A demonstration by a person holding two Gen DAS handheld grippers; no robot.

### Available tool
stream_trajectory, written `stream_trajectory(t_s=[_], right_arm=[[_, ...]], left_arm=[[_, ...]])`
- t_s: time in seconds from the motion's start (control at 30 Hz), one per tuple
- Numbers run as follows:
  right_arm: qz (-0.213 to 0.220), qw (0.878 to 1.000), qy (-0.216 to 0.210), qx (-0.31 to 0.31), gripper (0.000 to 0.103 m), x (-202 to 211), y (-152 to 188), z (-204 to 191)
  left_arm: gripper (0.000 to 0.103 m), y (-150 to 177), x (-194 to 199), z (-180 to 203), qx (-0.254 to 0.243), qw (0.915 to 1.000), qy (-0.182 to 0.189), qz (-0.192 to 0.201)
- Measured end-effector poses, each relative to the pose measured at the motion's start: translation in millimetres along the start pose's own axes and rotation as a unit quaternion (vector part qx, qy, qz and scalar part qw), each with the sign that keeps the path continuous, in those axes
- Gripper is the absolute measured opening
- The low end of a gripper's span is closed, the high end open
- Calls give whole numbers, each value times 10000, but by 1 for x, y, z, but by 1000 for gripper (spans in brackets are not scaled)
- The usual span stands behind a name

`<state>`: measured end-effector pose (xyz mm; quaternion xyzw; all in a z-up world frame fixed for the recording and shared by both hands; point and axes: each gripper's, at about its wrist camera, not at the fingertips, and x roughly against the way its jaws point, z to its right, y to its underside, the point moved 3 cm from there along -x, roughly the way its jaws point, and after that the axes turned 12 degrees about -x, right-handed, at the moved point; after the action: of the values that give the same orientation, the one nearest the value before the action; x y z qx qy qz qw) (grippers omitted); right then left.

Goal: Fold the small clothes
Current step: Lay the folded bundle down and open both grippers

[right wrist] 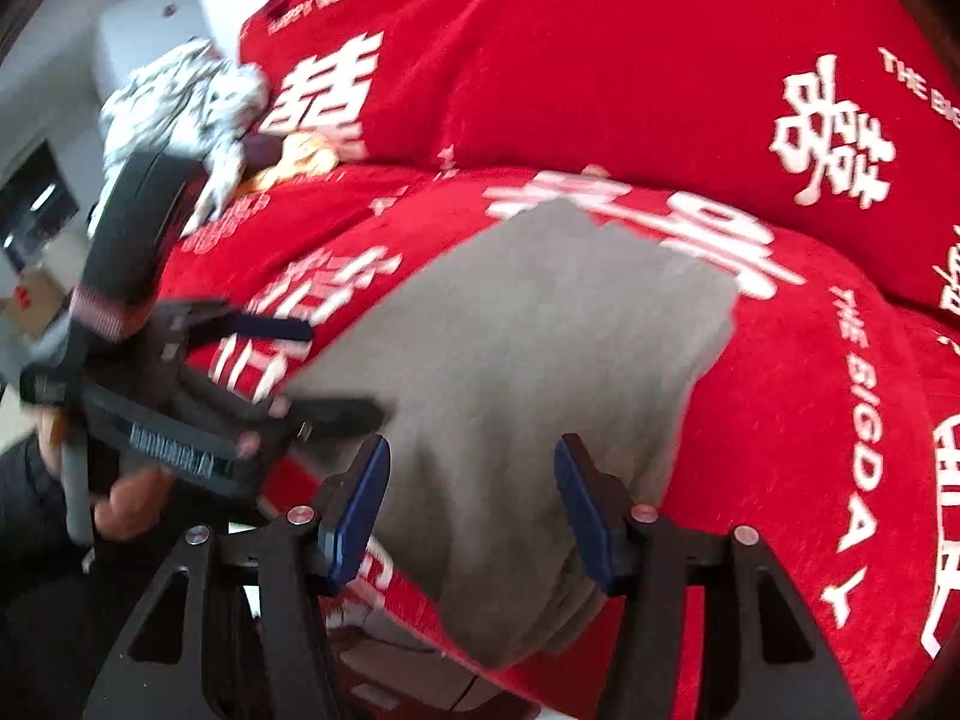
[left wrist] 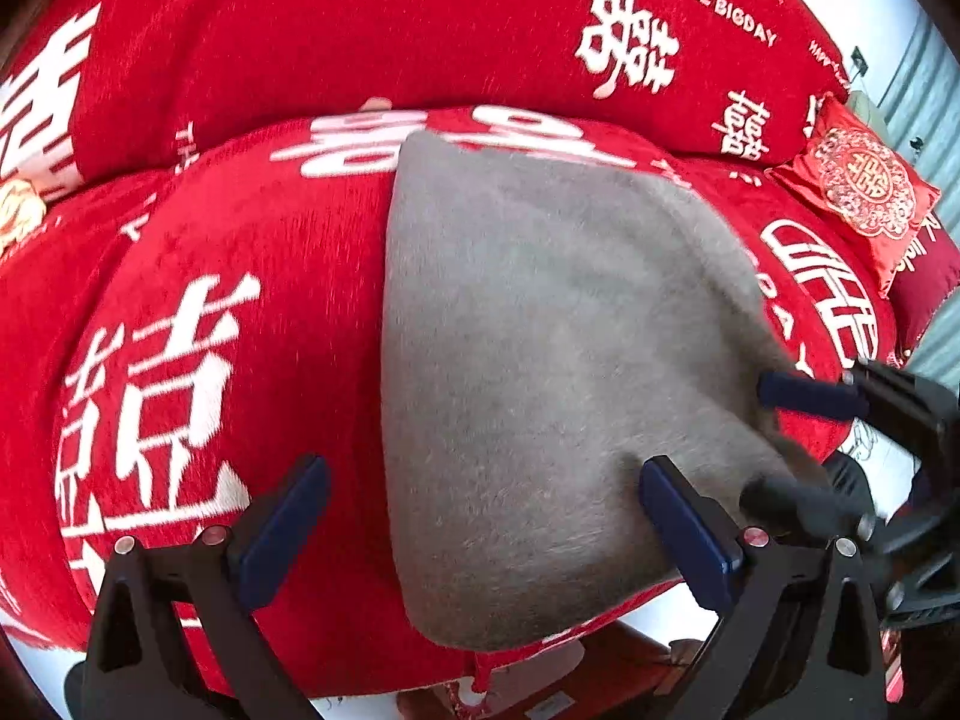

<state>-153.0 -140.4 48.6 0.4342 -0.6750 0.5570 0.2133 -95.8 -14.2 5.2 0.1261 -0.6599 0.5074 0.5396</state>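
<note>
A small grey garment [left wrist: 540, 372] lies folded flat on the red sofa seat [left wrist: 252, 252]; it also shows in the right wrist view [right wrist: 516, 372]. My left gripper [left wrist: 480, 522] is open above the garment's near left edge, holding nothing. My right gripper [right wrist: 471, 504] is open over the garment's near right corner, empty. The right gripper shows in the left wrist view [left wrist: 774, 438] at the garment's right edge. The left gripper shows in the right wrist view [right wrist: 336, 369], open at the garment's left edge.
The sofa's red cover bears white characters; its backrest [left wrist: 360, 30] rises behind the garment. A red embroidered cushion [left wrist: 858, 186] lies at the far right. A black-and-white patterned cloth [right wrist: 186, 102] and a yellow item [right wrist: 294, 165] lie at the sofa's left end.
</note>
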Motion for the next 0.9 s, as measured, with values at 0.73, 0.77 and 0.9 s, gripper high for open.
stream_trajectory(t_s=[0.73, 0.77, 0.9], right_arm=[[-222, 9994, -261, 31, 55, -58, -74, 62], [-210, 9994, -275, 16, 55, -60, -75, 63], [-141, 9998, -158, 43, 55, -60, -75, 61]], left_arm=[[103, 8, -17, 7, -4, 9999, -101, -127], [103, 8, -18, 8, 1, 9999, -112, -127], [103, 6, -15, 10, -12, 9996, -234, -150]])
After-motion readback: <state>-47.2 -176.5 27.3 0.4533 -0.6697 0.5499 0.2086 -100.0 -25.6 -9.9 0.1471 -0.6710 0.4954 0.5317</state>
